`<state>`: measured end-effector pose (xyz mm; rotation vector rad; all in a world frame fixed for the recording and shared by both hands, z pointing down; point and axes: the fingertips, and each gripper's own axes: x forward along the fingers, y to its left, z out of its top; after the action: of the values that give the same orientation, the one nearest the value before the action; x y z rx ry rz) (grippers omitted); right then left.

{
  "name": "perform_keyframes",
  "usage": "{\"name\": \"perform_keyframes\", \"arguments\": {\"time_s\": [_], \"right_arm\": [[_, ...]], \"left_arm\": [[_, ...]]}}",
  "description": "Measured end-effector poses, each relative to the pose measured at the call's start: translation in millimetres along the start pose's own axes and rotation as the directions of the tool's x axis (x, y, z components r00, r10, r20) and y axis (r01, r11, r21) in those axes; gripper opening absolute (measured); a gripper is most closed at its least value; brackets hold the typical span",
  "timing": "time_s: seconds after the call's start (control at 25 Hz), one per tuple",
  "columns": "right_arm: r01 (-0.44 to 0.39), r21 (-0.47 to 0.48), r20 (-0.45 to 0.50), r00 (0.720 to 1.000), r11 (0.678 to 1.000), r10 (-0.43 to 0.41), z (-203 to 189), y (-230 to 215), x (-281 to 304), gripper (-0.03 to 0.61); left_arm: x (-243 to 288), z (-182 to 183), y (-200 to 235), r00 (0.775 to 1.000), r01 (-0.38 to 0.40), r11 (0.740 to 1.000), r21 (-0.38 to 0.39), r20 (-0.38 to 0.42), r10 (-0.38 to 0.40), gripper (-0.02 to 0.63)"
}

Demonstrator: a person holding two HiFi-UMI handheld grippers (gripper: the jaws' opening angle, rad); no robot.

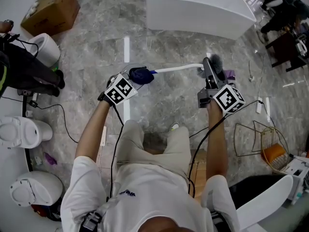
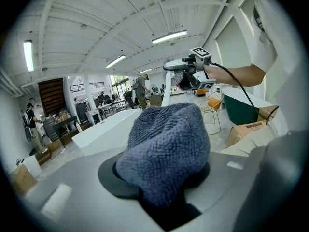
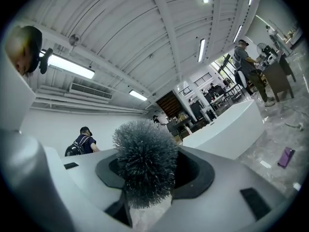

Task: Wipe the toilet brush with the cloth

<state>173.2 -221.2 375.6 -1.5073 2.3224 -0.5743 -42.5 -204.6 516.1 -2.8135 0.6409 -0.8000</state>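
In the head view I hold a toilet brush level between both grippers, its white handle [image 1: 176, 69] spanning the gap. My left gripper [image 1: 136, 77] is shut on a dark blue cloth [image 1: 141, 75] bunched around the handle's left end. In the left gripper view the cloth [image 2: 164, 146] fills the space between the jaws, and the handle [image 2: 167, 88] runs on from it towards the other gripper. My right gripper [image 1: 209, 72] is shut on the brush just below its grey bristle head [image 1: 216, 62]. That bristle head [image 3: 145, 161] sticks out between the jaws in the right gripper view.
A long white counter [image 1: 198, 8] stands ahead on the marble floor, with a cardboard box [image 1: 50, 11] at the far left. White toilets [image 1: 19, 132] line the left side. A wire basket [image 1: 263, 144] sits at the right, and cables trail over the floor. People stand in the background.
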Motion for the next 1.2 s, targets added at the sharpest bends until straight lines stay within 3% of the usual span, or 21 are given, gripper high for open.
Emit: {"name": "perform_keyframes", "arguments": {"time_s": [0.16,0.36,0.68,0.76,0.88,0.96,1.04,1.2], "right_arm": [[0.015,0.008,0.015,1.0,1.0,-0.015,10,-8,-5,0.219],[0.032,0.011,0.043,0.999,0.999,-0.032,17,-12,-8,0.219],[0.043,0.003,0.077,0.996,0.999,-0.043,28,-13,-11,0.219],[0.061,0.017,0.118,0.991,0.998,-0.063,41,-19,-18,0.219],[0.098,0.005,0.149,0.984,0.995,-0.098,50,-25,-25,0.219],[0.135,-0.058,0.152,0.981,0.989,-0.125,47,-23,-26,0.219],[0.163,-0.139,0.146,0.979,0.977,-0.143,40,-17,-24,0.219],[0.148,-0.219,0.099,0.987,0.964,-0.129,15,6,-13,0.221]], "left_arm": [[-4,-10,6,1.0,-0.024,0.999,-0.029,-0.007,0.024,0.155],[-13,-29,19,0.996,-0.087,0.989,-0.121,-0.017,0.085,0.13],[-13,-38,24,0.991,-0.129,0.983,-0.133,-0.058,0.122,0.104],[-17,-50,33,0.982,-0.181,0.969,-0.17,-0.085,0.169,0.071],[-30,-54,48,0.967,-0.256,0.923,-0.287,-0.072,0.246,0.063],[-35,-43,53,0.954,-0.296,0.898,-0.325,-0.051,0.295,0.061],[-35,-28,54,0.947,-0.31,0.891,-0.331,-0.026,0.32,0.06],[-35,2,51,0.933,-0.317,0.866,-0.387,0.039,0.359,0.058]]}}
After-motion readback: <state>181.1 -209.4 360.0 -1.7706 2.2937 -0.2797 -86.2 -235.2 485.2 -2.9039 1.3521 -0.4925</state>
